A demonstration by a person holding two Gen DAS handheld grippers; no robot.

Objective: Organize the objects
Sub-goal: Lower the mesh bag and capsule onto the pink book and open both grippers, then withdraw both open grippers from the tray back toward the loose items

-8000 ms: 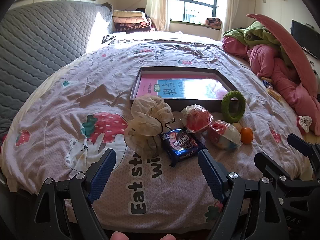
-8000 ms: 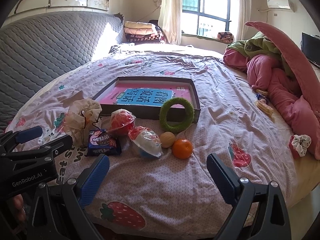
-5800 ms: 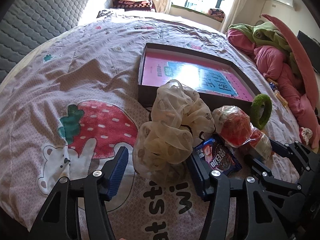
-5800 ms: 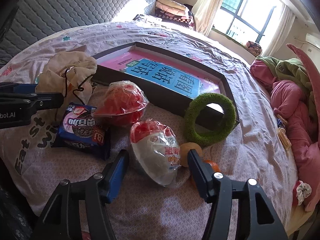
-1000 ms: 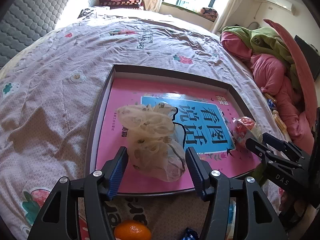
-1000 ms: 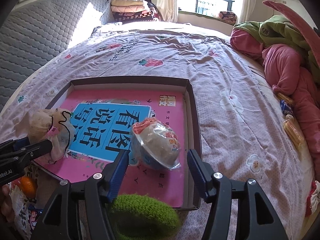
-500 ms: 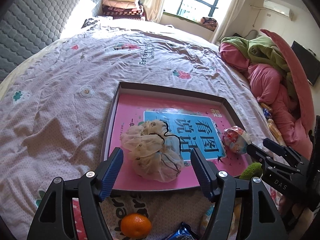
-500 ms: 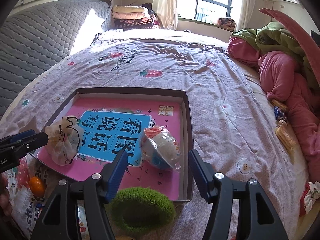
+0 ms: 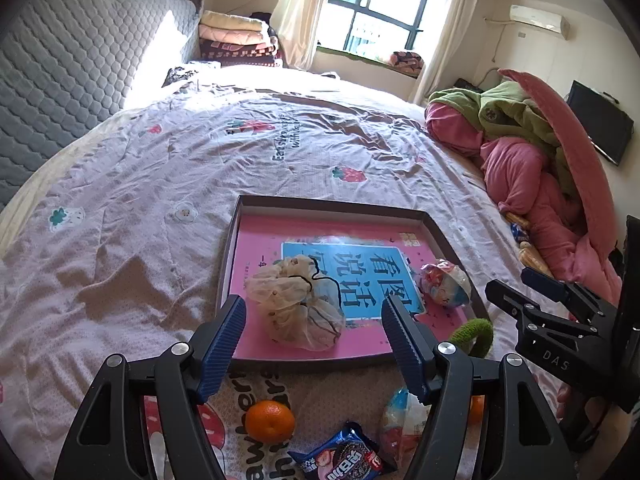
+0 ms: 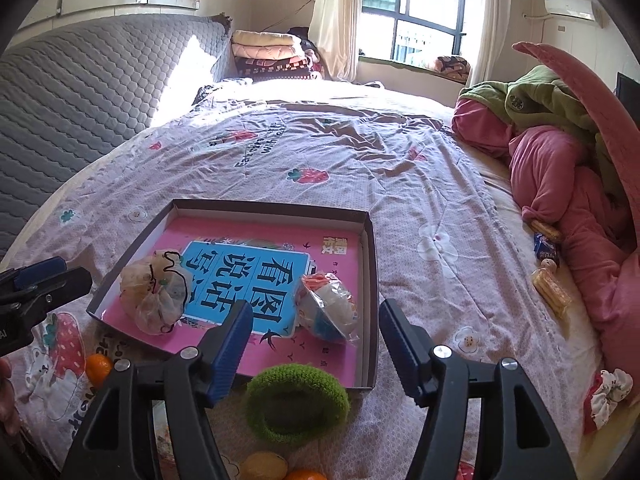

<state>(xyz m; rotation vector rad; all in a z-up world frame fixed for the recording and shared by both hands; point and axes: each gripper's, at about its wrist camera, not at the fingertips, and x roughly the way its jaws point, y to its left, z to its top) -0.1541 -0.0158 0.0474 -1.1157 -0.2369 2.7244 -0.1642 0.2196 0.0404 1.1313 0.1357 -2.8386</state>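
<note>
Blue-padded left gripper: wide, empty, just opened | right gripper: apart, opening, empty

Right gripper jaws apart, just been opening, nothing between. Wrapped snack bowl and beige mesh pouch lie in shallow box; green ring touches its near rim.

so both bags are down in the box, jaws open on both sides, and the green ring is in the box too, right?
Not the green ring: the right wrist view shows it outside the box, against its near wall. Both bags are inside.
</note>
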